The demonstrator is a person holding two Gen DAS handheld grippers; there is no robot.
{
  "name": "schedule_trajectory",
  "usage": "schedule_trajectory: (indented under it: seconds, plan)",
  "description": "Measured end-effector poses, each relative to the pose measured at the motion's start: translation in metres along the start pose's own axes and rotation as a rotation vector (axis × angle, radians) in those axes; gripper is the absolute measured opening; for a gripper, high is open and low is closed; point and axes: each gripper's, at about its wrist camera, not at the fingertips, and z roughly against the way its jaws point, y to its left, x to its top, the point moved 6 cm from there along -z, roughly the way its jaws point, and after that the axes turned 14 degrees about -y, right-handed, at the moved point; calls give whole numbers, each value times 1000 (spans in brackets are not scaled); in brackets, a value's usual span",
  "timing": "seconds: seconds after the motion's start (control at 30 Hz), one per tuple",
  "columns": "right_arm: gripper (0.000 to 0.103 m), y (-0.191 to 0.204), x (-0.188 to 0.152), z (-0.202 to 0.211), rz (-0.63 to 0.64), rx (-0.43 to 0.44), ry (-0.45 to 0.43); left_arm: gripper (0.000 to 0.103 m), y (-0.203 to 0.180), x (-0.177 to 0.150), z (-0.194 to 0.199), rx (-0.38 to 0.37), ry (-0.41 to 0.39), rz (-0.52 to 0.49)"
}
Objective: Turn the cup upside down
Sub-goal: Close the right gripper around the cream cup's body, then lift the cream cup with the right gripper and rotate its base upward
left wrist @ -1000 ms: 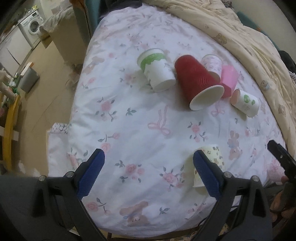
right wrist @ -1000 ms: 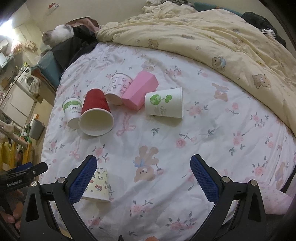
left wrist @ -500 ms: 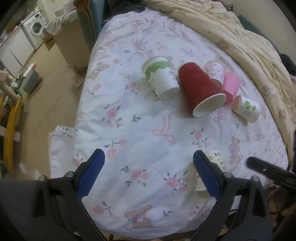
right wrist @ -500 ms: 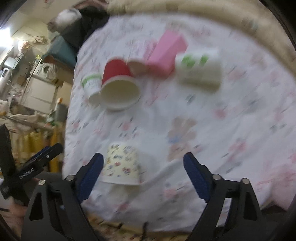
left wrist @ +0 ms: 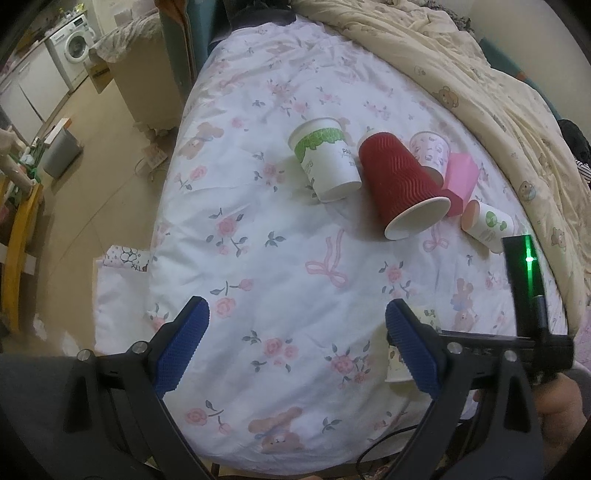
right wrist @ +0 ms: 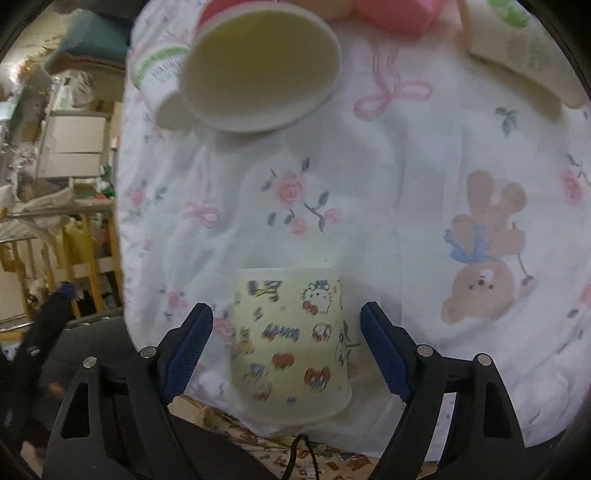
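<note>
Bracketing the small yellow cartoon-print cup from both sides, my right gripper stands wide open, with a clear gap between each blue pad and the cup wall, so it has hold of nothing. This cup stands with its wide rim down and its narrow base up, at the near edge of the flowered bed sheet, just between the two fingers. Farther on the sheet, the red ribbed cup lies on its side with its open mouth toward me, touching the green-banded white cup on its left; a pink box and a white cup with green print are at the far right, partly cut off by the frame edge. My left gripper is also wide open and holds nothing; it hangs over the near part of the sheet. In its view the yellow cup shows only partly behind the right pad, and the body of the right gripper with a green light is on the right. Far from it lie the green-banded cup, the red cup, a pink-patterned cup, the pink box and the green-print cup. A beige bear blanket covers the far right side.
</note>
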Motion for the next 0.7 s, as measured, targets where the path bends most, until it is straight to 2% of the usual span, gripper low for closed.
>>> schedule_trajectory:
  seconds: [0.1, 0.33, 0.6, 0.7]
  plan:
    - [61, -2, 2, -4, -10, 9, -4, 95, 0, 0, 0, 0, 0, 0]
    - [61, 0, 5, 31, 8, 55, -48, 95, -1, -1, 0, -4, 3, -5]
    - [61, 2, 7, 103, 1, 156, -204, 95, -10, -4, -1, -7, 2, -20]
    - [61, -5, 7, 110, 11, 171, -263, 95, -11, -6, -5, -9, 7, -25]
